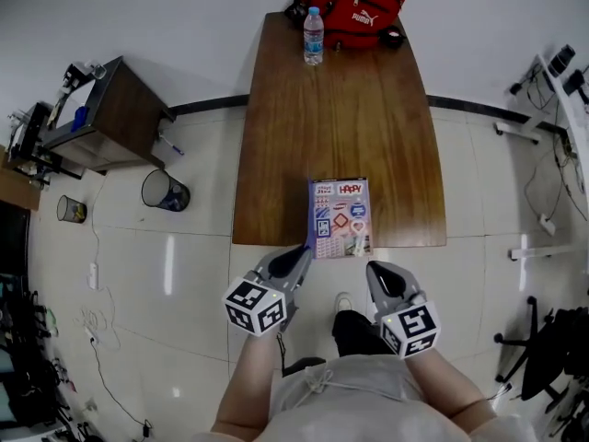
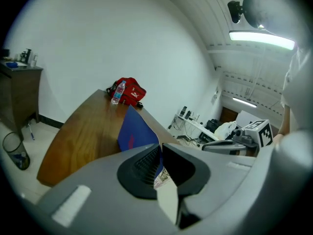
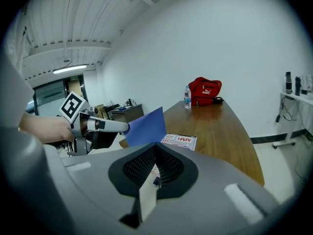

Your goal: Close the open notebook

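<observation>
Notebook (image 1: 340,217) lies at the near edge of the table (image 1: 331,109), between the two grippers, and it is not yet shut. The left gripper (image 1: 299,254) is clamped on the blue cover (image 3: 144,126), its jaws pinched on the sheet's edge. It holds the cover raised at a steep tilt above the printed page (image 3: 180,141). The right gripper (image 1: 375,270) sits just beside the notebook's near right corner, jaws drawn together at the tips with nothing held. A bit of the printed page shows in the gap behind them.

By my reading the lift is about half done. What is left is to swing the cover over the page, lay it flat and let go.

Materials, from the left:
- The bin (image 1: 166,191) is a dark round tub on glossy pale floor tiles.
- The table is a long top of brown wood grain with a slight sheen, its long sides gently curved.
- The cover is thin, matte card that stays straight in the grip, so it looks fairly stiff.
- The page is white with bright printed panels.
- At the far end stand a clear plastic bottle (image 1: 314,35) and a soft red fabric bag (image 1: 354,3).
- The gripper pads are black and ribbed, set in smooth grey shells.
</observation>
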Demonstrator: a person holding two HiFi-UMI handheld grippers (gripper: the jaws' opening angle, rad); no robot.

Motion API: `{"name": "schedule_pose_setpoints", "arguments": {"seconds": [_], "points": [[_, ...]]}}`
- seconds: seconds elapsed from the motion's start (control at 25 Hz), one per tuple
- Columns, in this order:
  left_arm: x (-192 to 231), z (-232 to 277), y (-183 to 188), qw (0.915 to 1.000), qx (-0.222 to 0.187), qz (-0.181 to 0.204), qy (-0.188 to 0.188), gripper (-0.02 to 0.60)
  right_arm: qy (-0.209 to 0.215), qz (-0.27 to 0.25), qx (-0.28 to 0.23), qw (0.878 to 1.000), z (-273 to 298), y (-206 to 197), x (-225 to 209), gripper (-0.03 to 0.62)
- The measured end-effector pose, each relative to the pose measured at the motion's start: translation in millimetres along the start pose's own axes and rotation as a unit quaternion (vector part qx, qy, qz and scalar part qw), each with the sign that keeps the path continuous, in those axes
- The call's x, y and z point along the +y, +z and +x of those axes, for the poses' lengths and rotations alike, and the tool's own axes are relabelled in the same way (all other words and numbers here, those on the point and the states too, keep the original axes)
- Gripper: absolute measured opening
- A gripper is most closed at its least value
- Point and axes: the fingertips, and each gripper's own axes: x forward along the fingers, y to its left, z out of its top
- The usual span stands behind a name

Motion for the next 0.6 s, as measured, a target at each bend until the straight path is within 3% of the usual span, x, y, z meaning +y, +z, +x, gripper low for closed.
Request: {"name": "schedule_pose_setpoints", "arguments": {"seconds": [0.32, 0.6], "points": [[-45, 70, -29, 0.9947, 0.072, 0.036, -0.064, 0.026, -0.050, 0.043, -0.001, 0.998, -25, -22, -38, 0.006], [-56, 118, -80, 0.9881, 0.129, 0.058, -0.061, 0.026, -0.073, 0.072, 0.017, 0.995, -32, -49, -74, 0.008]]}}
